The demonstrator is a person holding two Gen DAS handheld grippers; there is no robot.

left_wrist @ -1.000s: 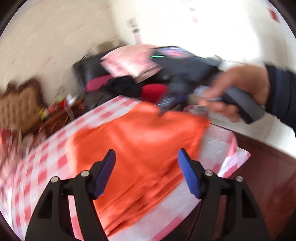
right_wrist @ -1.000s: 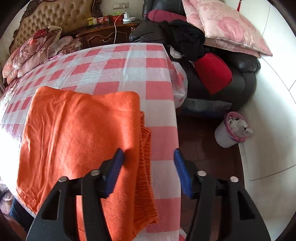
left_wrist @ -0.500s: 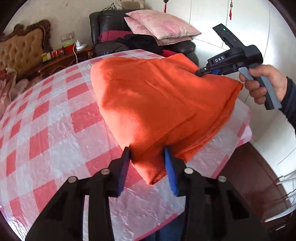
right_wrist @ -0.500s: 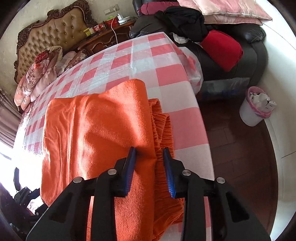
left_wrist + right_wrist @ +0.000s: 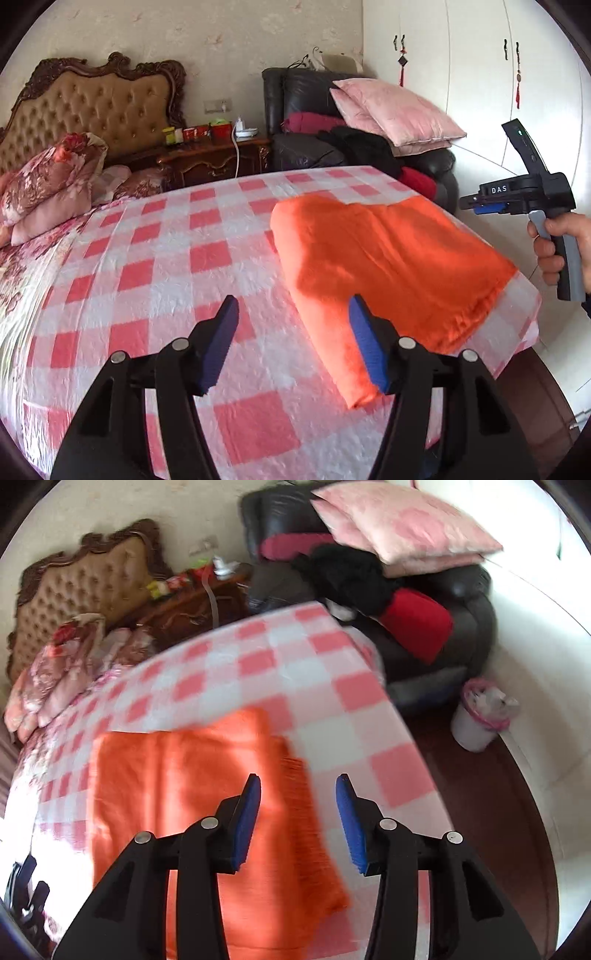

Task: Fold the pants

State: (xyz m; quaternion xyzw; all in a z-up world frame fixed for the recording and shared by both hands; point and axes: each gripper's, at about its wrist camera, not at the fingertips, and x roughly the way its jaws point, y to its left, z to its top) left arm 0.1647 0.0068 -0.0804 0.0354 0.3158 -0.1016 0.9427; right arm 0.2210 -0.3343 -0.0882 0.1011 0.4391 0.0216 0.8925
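The orange pants (image 5: 384, 258) lie folded flat near the right edge of the red-and-white checked cloth (image 5: 166, 266). My left gripper (image 5: 293, 314) hovers above the cloth just left of the pants' near corner, its jaws opening with nothing between them. In the left wrist view the right gripper (image 5: 471, 206) hangs beyond the pants' far right edge, held in a hand (image 5: 554, 243). In the right wrist view the pants (image 5: 192, 786) lie below my right gripper (image 5: 299, 786), whose jaws are opening, clear of the fabric.
A black sofa (image 5: 295, 147) with pink pillows (image 5: 399, 110), dark clothes and a red cushion (image 5: 417, 624) stands behind the table. A bed with a tufted headboard (image 5: 103, 107) is at the left. A white bin (image 5: 476, 720) stands on the wood floor at the right.
Both grippers pinched the pants' edge and lifted it half a second ago. Now both have let go and drawn back, and the pants lie flat, folded over.
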